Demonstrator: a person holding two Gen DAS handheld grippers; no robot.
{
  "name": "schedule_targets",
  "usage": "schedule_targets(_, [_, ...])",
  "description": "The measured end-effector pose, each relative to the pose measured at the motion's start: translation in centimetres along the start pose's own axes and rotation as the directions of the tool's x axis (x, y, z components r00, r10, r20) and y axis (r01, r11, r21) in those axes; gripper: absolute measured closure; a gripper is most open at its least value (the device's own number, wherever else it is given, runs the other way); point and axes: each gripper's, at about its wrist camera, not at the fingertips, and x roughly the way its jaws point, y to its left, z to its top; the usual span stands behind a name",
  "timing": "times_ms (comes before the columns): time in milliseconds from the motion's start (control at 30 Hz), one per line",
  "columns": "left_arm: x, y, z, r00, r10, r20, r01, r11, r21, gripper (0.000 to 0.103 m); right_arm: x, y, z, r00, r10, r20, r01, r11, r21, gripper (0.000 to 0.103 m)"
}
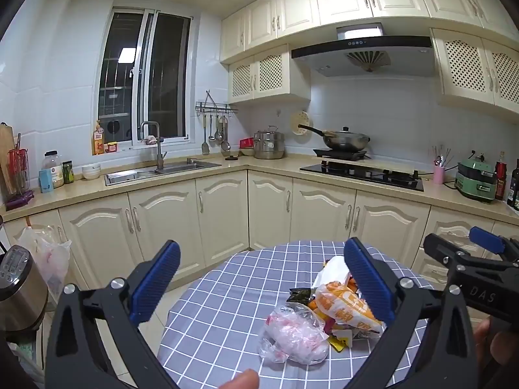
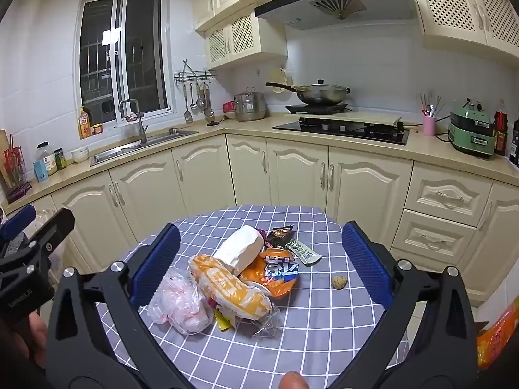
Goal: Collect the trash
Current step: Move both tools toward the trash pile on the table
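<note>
A pile of trash lies on the round table with the blue checked cloth (image 2: 324, 330): a crumpled pink-white plastic bag (image 2: 181, 304), an orange-white wrapper (image 2: 230, 288), a white paper roll (image 2: 241, 249), an orange snack bag (image 2: 279, 274), dark small wrappers (image 2: 282, 235) and a walnut-like lump (image 2: 339, 282). My right gripper (image 2: 261, 262) is open above the near side of the pile. My left gripper (image 1: 262, 285) is open and empty, left of the pile; the plastic bag (image 1: 293, 335) and orange wrapper (image 1: 343, 308) lie between its fingers.
Cream cabinets (image 2: 201, 178) stand behind the table, with sink (image 1: 162, 170) and stove (image 1: 363, 173) on the counter. A plastic bag (image 1: 48, 249) hangs at left beside a metal appliance (image 1: 19, 288). An orange package (image 2: 496, 337) shows at the right edge.
</note>
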Motion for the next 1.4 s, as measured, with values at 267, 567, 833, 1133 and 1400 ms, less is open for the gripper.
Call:
schedule_targets(267, [-0.3,1.4,-0.1,1.000,0.013,0.028,-0.011,0.999,-0.053,0.004,-0.3,-0.1,0.7,1.000,0.009,0.021,-0.009,1.000,0.005,0.005])
schedule_targets(567, [-1.7,2.0,-0.6,0.992,0.033,0.122,-0.018,0.992,-0.124,0.004,-0.7,-0.9,1.4,0.999,-0.011,0.036,0.010,1.000,0.030,0.005])
schedule_targets(833, [-2.1,2.2,-0.8,0.992,0.032,0.121,-0.012,0.986,-0.164,0.004,-0.7,-1.2,1.3,0.999,-0.008,0.039,0.007,1.000,0.024,0.005])
schedule_targets(1133, [-1.4,1.2,-1.1,0.997,0.012,0.079,-0.005,0.997,-0.079,0.004,-0.3,-1.3,1.0,0.999,-0.010,0.037,0.010,1.000,0.017,0.005])
schedule_targets(1400, [0.1,0.8,-1.6,1.000,-0.017,0.015,0.018,0.997,-0.073,0.004,0.1,-1.6,0.9,0.999,-0.016,0.031,0.016,1.000,0.007,0.005])
